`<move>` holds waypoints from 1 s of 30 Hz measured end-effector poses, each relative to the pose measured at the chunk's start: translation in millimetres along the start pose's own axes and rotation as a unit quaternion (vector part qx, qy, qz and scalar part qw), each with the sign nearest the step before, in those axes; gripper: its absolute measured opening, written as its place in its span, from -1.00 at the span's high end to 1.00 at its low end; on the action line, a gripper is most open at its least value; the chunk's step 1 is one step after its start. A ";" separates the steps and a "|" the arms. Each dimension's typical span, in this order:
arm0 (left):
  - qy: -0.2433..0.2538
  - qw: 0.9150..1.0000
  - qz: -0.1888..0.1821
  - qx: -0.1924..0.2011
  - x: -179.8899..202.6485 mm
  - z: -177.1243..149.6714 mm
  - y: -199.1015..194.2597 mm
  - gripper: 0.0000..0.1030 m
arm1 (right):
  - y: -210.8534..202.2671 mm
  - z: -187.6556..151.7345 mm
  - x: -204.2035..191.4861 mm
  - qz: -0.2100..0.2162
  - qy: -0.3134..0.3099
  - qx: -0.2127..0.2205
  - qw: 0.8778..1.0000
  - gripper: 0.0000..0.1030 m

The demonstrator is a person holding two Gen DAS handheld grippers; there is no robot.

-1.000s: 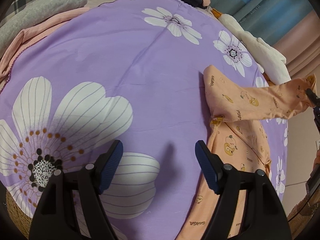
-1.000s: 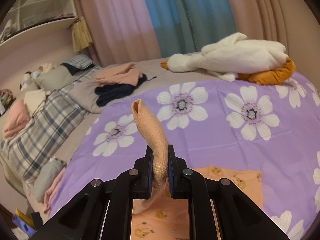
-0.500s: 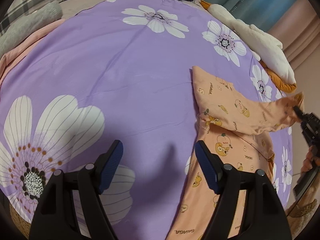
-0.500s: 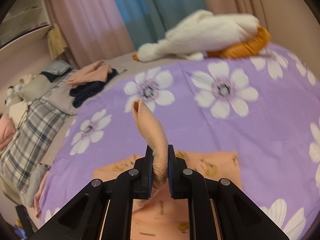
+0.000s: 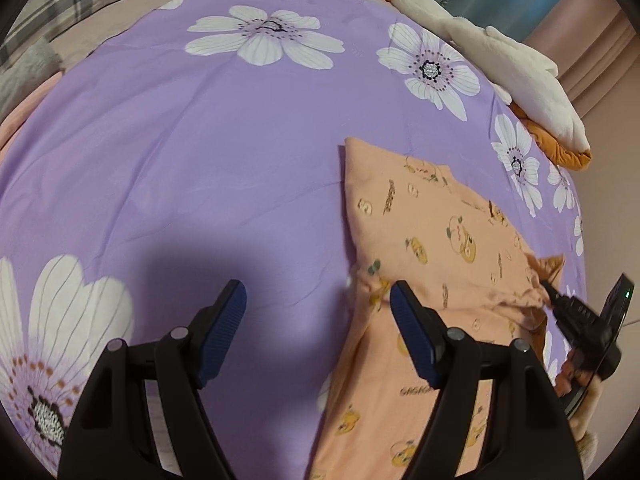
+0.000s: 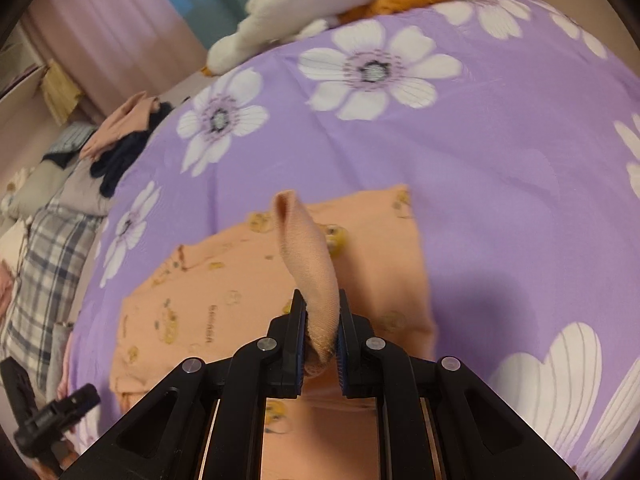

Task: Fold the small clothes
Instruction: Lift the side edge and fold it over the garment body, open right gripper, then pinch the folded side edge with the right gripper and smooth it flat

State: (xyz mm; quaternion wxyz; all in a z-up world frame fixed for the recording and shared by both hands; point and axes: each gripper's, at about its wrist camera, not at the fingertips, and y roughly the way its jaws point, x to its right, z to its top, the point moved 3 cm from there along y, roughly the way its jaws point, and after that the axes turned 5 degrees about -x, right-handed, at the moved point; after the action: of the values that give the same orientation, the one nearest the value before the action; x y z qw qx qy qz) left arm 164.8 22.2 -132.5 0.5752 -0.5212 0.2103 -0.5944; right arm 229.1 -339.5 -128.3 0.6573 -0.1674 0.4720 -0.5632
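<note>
Right hand-held gripper (image 6: pixel 322 314) is clamped tight on a cuff of the peach garment (image 5: pixel 424 220), and that pinched cuff pokes up between the pads. The garment lies on the purple flowered bedspread (image 5: pixel 200 140), its far corner just short of the plush goose (image 5: pixel 500 60). Left hand-held gripper (image 5: pixel 318 312) hangs over the bedspread with jaws wide and empty, one pad above the garment's edge.

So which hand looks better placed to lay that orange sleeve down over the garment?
The right. The right gripper is shut on the sleeve cuff above the orange garment; the left gripper hangs open, empty, over the purple sheet.
</note>
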 end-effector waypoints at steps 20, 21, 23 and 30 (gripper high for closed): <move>0.054 0.998 0.035 -0.025 36.1 33.2 48.7 -0.42 | -12.7 -7.8 40.7 0.005 0.063 -0.015 0.998 0.28; 0.055 0.997 0.037 -0.028 36.2 33.3 52.3 -0.42 | -19.5 -6.4 44.0 -0.010 0.066 -0.007 0.998 0.23; 0.055 0.997 0.039 -0.031 36.3 32.8 57.0 -0.43 | -30.4 -3.1 50.2 -0.034 0.067 0.008 0.997 0.20; 0.061 0.996 0.053 -0.023 37.1 33.0 63.8 -0.45 | -38.9 -3.0 51.0 -0.007 0.069 0.006 0.998 0.20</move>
State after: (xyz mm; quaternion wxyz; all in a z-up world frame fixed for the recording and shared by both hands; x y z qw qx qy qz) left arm 230.5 -15.7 -160.5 0.5804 -0.4850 0.2857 -0.5884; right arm 200.0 -396.4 -122.6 0.6205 -0.1278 0.5113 -0.5807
